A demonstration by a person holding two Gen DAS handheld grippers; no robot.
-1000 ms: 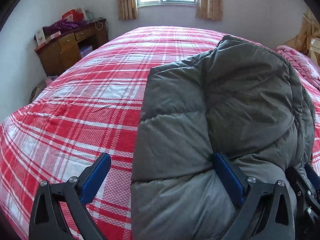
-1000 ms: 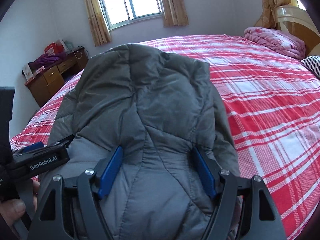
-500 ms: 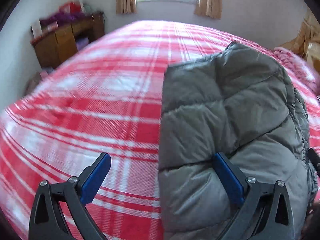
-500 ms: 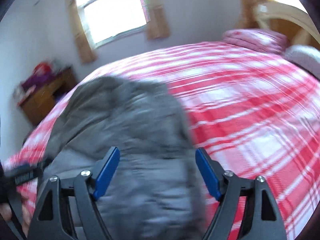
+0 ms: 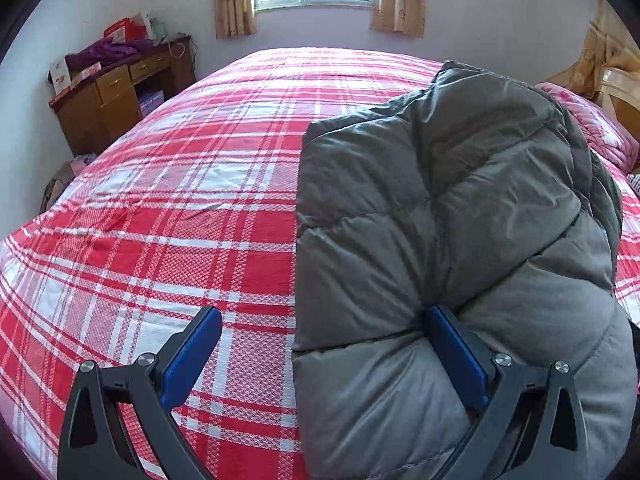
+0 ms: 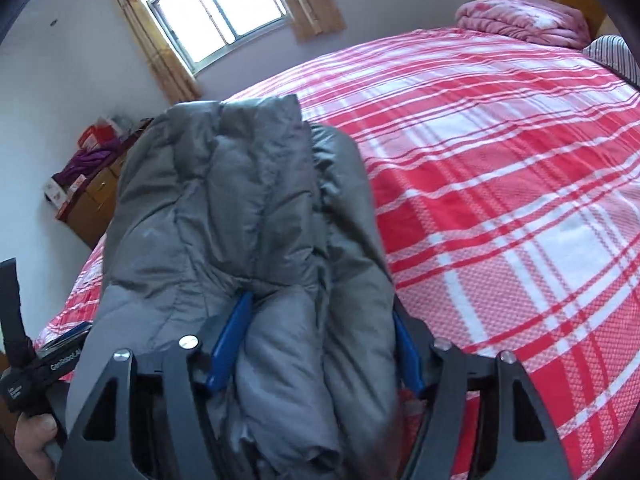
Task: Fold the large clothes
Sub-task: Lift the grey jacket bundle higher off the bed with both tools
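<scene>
- Jacket first: the puffy grey quilted down jacket (image 5: 452, 248) lies in a thick bundle on the red and white checked bed cover (image 5: 192, 216), filling the right half of the left wrist picture.
- A second ago the jacket looked wide and rounded between the right gripper's arms. Now, in the right wrist picture, the same jacket (image 6: 248, 216) is bunched into narrow, tall rolls in the lower middle.
- The right gripper (image 6: 316, 344) is closing its jaws, and the folded grey rolls sit between the blue pads and touch them, so it is pinching the jacket.
- The left gripper (image 5: 324, 354) is spread wide. Its right blue pad digs into the jacket's edge, and its left pad hangs over bare bed cover, so it holds nothing.
- The left gripper has hardly moved at all.
- This squeeze likely means the bundle is being gathered for another fold, or tidied. The fold looks close to done, but loose layers may slip out.
</scene>
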